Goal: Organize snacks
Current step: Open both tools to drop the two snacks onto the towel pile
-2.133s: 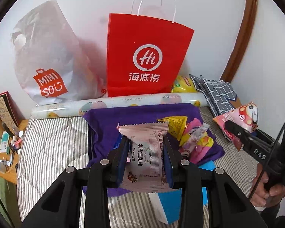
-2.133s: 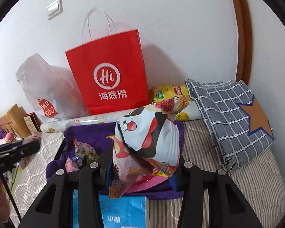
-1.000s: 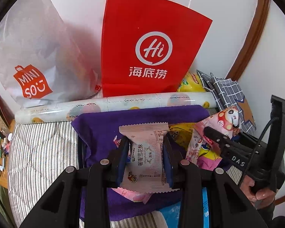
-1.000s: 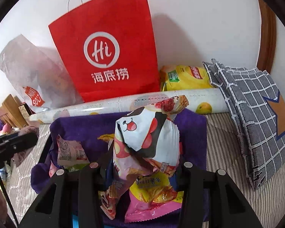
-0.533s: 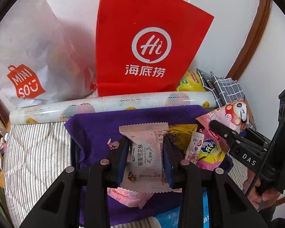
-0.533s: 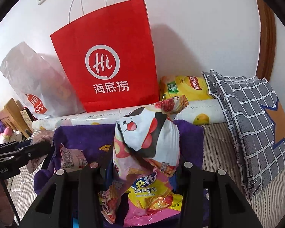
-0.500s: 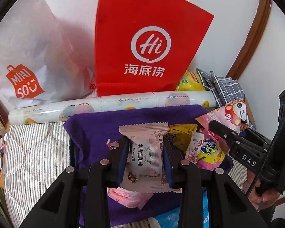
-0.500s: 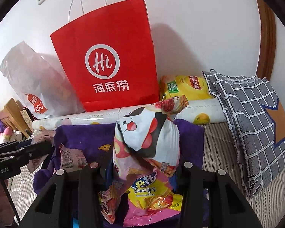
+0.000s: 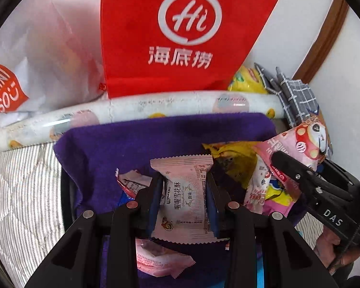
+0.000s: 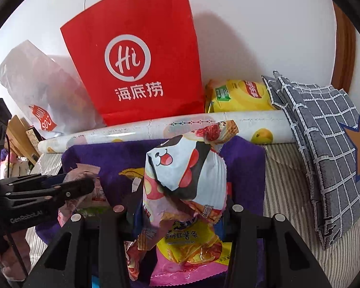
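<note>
Two packets are mid-carry: the left gripper (image 9: 183, 192) clamps a pink snack bar (image 9: 182, 198), the right gripper (image 10: 180, 206) a panda-print bag (image 10: 183, 175). Several snacks already lie on the purple cloth (image 9: 156, 134); these two look next.

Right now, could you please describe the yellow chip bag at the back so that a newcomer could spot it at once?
Start at the tall red paper bag standing against the white wall. Right of its base, behind the long printed roll and left of the grey checked cloth, lies the yellow chip bag. Unlike the other snack packets, it sits off the purple cloth, and it bears a green label and a red logo.
</note>
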The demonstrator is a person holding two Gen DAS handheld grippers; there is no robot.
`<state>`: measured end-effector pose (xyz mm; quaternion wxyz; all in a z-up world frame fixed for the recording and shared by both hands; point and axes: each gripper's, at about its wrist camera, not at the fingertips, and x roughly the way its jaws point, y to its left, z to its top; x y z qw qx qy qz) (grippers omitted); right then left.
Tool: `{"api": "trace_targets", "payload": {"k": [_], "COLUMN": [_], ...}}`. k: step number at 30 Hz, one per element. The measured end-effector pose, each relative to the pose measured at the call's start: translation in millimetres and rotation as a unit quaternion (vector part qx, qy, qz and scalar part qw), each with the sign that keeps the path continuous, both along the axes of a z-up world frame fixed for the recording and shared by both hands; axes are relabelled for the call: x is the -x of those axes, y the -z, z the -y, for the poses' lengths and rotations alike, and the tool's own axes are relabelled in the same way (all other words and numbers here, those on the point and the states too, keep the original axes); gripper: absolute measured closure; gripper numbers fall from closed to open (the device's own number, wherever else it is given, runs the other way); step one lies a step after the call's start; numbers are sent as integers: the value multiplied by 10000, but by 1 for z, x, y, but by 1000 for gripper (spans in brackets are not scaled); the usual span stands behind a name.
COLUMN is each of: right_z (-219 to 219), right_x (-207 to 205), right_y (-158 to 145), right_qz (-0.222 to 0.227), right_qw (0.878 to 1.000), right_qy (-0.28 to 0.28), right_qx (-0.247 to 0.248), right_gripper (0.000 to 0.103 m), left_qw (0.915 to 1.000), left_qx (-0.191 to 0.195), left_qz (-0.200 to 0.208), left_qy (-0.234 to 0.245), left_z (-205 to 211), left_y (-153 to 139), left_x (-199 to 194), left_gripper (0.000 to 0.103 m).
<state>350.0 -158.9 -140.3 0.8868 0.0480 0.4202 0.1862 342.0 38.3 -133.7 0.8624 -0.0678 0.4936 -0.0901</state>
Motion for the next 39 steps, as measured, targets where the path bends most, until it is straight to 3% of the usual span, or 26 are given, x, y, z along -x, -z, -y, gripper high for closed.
{"api": "trace_targets", "payload": {"k": [11, 27, 32, 39], "right_z": [-5, -7, -8, -6], "right_x": [-1, -1, 1, 2], "right_y": [11, 11, 9, 4], "right_qz": [-99, -63, -15, 41], "right_qw": [9999, 9998, 9998, 9997], "right_qy": [-82, -70, -44, 59], "right_qx": [57, 147, 218, 251], "right_gripper": [59, 59, 57, 45], "left_qw": [9996, 9993, 9993, 9994], "left_qx": [-86, -108, -195, -208], "left_qz": [-236, -360, -322, -265], "left_qy": [98, 66, 78, 75], "left_z": [8, 6, 8, 8], "left_y": [20, 23, 21, 13], "left_x": [-4, -7, -6, -4], "left_gripper": [68, 66, 61, 49]}}
